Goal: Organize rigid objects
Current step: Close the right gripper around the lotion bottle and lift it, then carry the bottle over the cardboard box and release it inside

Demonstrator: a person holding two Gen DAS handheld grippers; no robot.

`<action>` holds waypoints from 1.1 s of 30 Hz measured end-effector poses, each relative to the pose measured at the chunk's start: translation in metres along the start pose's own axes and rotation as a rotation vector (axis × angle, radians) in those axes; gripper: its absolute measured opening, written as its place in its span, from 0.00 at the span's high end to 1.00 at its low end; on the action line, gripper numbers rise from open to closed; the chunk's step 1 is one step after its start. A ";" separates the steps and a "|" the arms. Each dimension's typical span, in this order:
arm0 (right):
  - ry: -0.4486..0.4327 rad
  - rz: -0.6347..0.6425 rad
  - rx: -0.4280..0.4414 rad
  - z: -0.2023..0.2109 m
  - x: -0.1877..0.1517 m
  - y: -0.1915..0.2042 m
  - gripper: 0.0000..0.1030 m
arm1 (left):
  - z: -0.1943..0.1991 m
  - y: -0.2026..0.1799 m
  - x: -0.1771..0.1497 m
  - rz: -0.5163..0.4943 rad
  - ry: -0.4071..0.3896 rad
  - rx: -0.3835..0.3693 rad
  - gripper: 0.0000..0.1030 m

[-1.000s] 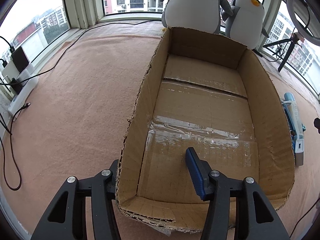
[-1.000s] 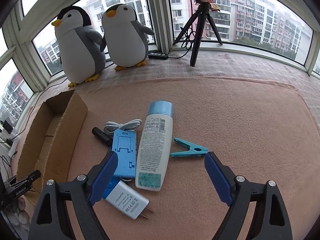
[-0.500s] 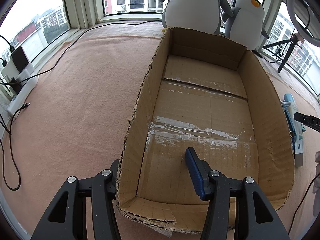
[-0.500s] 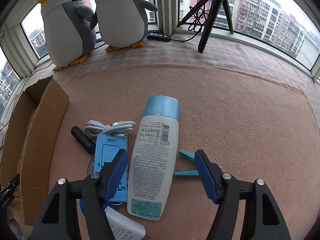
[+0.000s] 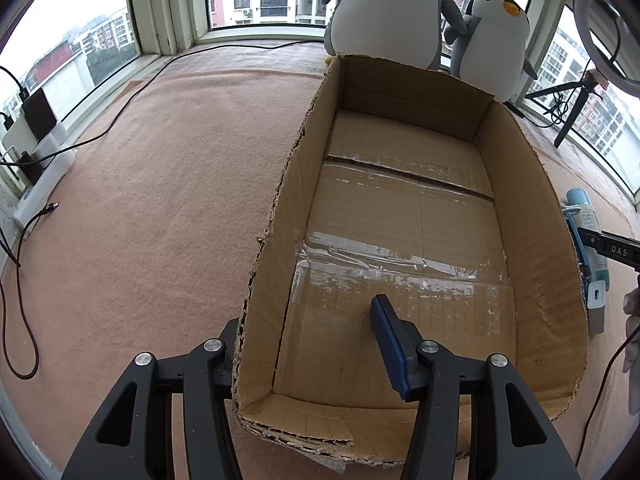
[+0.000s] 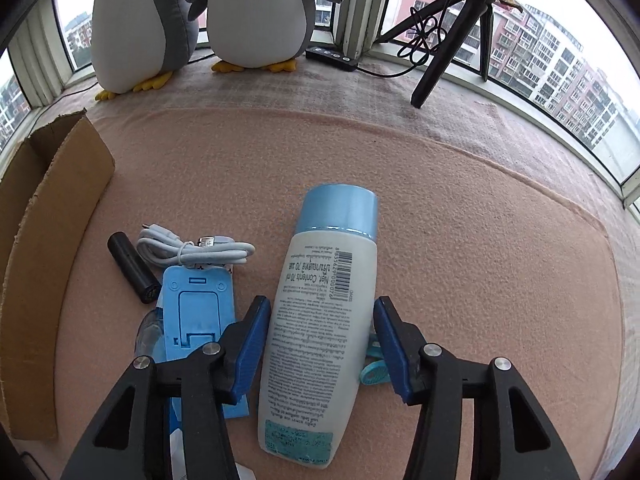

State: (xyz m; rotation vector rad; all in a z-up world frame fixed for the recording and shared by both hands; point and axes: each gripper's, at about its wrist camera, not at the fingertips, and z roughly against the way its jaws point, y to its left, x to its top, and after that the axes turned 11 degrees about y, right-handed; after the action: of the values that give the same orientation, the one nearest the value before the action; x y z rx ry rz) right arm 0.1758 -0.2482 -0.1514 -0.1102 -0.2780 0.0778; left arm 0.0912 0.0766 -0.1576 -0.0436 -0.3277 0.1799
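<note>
Right claw [image 6: 318, 344] spread around a white lotion bottle [image 6: 320, 320] lying on the pink surface [image 6: 480, 240], pads not clearly touching, left claw [image 5: 308, 344] spread astride the cardboard box [image 5: 400, 208] wall, blue phone stand [image 6: 198, 308] beside bottle

Two plush penguins [image 6: 200, 20], black tripod [image 6: 448, 40]

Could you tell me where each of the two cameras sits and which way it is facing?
Left wrist: on the left gripper, looking down into the cardboard box, jaws straddling its wall.
Right wrist: on the right gripper, looking down at the bottle, jaws open either side.
Shared: box, bottle, both plush penguins, tripod.
</note>
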 end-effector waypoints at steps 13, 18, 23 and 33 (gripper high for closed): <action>-0.012 0.039 0.051 -0.001 0.006 0.003 0.56 | -0.001 0.000 0.000 0.004 -0.002 0.000 0.46; -0.030 0.043 0.047 -0.005 0.014 0.007 0.53 | -0.001 0.000 0.000 0.004 -0.002 0.000 0.46; -0.041 0.015 0.096 -0.007 0.018 0.000 0.57 | -0.001 0.000 0.000 0.003 -0.002 -0.001 0.46; -0.060 -0.105 0.229 0.006 0.011 -0.032 0.57 | -0.001 0.001 0.000 0.004 -0.003 -0.001 0.46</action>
State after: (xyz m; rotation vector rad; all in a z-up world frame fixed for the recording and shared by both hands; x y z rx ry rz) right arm 0.1864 -0.2781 -0.1392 0.1340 -0.3321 0.0084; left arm 0.0910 0.0772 -0.1585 -0.0451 -0.3305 0.1834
